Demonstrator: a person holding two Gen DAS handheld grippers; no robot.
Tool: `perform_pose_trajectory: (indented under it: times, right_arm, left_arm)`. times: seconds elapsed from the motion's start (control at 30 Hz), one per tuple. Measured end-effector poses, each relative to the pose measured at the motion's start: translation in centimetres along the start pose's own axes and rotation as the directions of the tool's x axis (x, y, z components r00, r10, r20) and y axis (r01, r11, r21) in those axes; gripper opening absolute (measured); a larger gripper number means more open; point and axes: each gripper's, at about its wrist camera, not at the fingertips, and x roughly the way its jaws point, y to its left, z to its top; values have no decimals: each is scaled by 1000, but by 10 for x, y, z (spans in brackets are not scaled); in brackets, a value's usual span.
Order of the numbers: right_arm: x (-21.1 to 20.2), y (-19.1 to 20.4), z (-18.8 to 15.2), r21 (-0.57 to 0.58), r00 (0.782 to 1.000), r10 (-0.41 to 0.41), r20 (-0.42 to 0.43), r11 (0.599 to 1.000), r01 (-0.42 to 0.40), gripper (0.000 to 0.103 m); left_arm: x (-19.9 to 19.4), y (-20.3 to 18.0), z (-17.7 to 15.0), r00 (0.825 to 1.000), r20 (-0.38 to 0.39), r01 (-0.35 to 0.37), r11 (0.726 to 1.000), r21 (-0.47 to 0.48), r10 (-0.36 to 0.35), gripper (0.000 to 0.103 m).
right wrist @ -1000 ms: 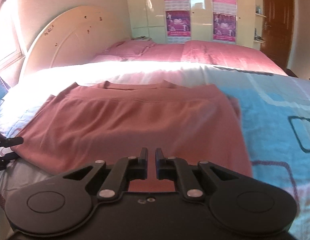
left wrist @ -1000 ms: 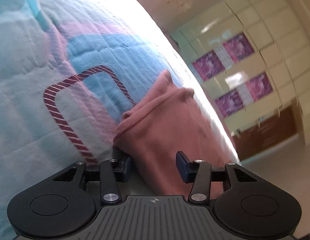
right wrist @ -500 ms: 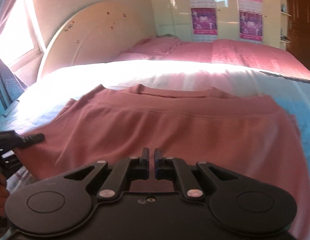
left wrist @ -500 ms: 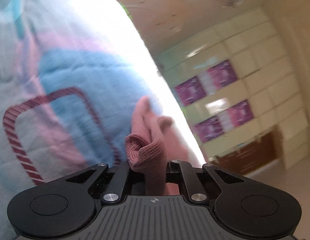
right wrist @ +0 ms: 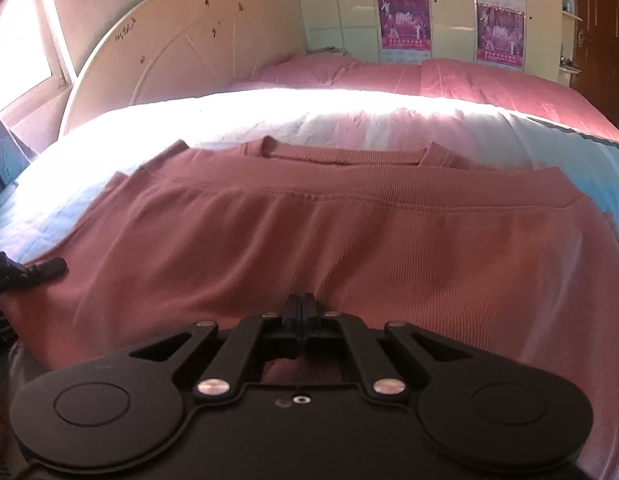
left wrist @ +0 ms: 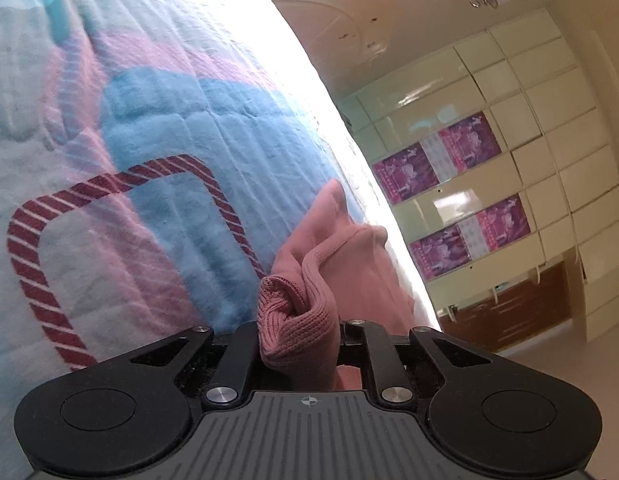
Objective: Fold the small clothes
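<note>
Pink ribbed knit top (right wrist: 349, 240) was lying folded across the bed (right wrist: 269, 112), on a quilt (left wrist: 129, 160) of blue and pink patches. On the left, the left tool (left wrist: 299, 332) had just been closing and was clamped on a bunched corner of that top. Over to the right, the right tool (right wrist: 300, 312) had its jaws together on the near edge of the fabric. Headboard (right wrist: 169, 52) sat behind, purple posters (right wrist: 405, 20) further right.

The posters (right wrist: 405, 20) carry print too small to read.
</note>
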Motion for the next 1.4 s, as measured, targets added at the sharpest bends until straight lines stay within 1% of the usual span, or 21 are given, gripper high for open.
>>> perform_pose_trajectory:
  times: [0.07, 0.13, 0.4, 0.53, 0.67, 0.7, 0.73, 0.77, 0.83, 0.93, 1.03, 1.07, 1.13, 1.17, 1.2, 1.23, 1.27, 1.3, 1.33, 1.37, 1.4]
  right_arm:
    - [-4, 4, 1, -11, 1000, 6, 28, 1000, -6, 3]
    - [6, 4, -4, -29, 1000, -13, -6, 1000, 13, 1]
    - [8, 0, -2, -24, 1000, 0, -7, 1000, -1, 0]
    - [9, -3, -1, -11, 1000, 16, -10, 1000, -16, 0]
    - [8, -11, 3, 18, 999, 50, -21, 999, -49, 1]
    - [3, -17, 5, 53, 998, 60, -11, 997, -60, 2]
    - [-8, -26, 7, 100, 998, 64, 27, 993, -66, 9]
    - [-19, -37, 7, 142, 996, 59, 66, 988, -68, 9]
    - [-39, -59, 6, 208, 993, 37, 111, 976, -60, 9]
    - [-69, -100, 1, 294, 988, -8, 154, 955, -38, 9]
    - [-96, -139, -8, 353, 983, -61, 173, 936, -4, 9]
    - [-105, -152, -12, 377, 981, -78, 177, 926, 5, 9]
    - [-120, -176, -20, 420, 979, -101, 177, 907, 18, 10]
    - [-125, -187, -24, 440, 979, -104, 174, 898, 17, 18]
    - [-130, -199, -29, 462, 980, -100, 171, 887, 10, 26]
    - [-133, -209, -34, 485, 981, -103, 164, 874, 11, 50]
    - [-136, -218, -38, 512, 981, -111, 162, 859, 13, 67]
    - [-141, -227, -43, 531, 979, -108, 173, 847, -1, 65]
    - [-145, -233, -44, 537, 979, -87, 185, 843, -26, 54]
    - [-146, -237, -45, 539, 980, -56, 189, 841, -55, 44]
    - [-145, -239, -45, 535, 981, -27, 190, 841, -81, 42]
  left_arm:
    - [-7, 8, -4, 1000, 2, 0, 1000, 17, 0, 10]
    - [-8, 8, -3, 1000, 1, 3, 1000, 15, -3, 9]
    - [-15, -1, -6, 1000, 17, -13, 999, 42, 12, 9]
    - [-26, -35, -9, 998, 28, 53, 994, 94, -56, 9]
    - [-25, -79, -14, 993, -3, 121, 981, 151, -122, 9]
    - [-23, -91, -17, 990, -18, 140, 977, 163, -139, 9]
    - [-22, -102, -19, 988, -35, 156, 972, 178, -153, 9]
    - [-21, -116, -23, 985, -53, 174, 965, 197, -166, 9]
    - [-17, -143, -34, 977, -90, 210, 948, 241, -193, 9]
    - [-11, -189, -62, 965, -160, 252, 912, 324, -210, 9]
    - [-3, -230, -103, 942, -245, 312, 871, 379, -231, 9]
    - [1, -245, -123, 932, -283, 327, 858, 395, -226, 9]
    - [14, -267, -162, 918, -354, 333, 835, 438, -180, 9]
    - [22, -279, -189, 907, -396, 336, 809, 481, -141, 10]
    - [30, -287, -214, 896, -433, 332, 789, 516, -93, 15]
    - [39, -292, -237, 863, -504, 342, 778, 527, -38, 32]
    - [37, -296, -250, 828, -560, 379, 769, 514, -33, 34]
    - [27, -299, -252, 821, -567, 412, 756, 509, -66, 35]
    - [15, -302, -248, 830, -552, 425, 736, 527, -84, 36]
    - [3, -303, -237, 849, -521, 414, 721, 556, -85, 36]
    - [-5, -300, -220, 867, -490, 397, 720, 569, -90, 36]
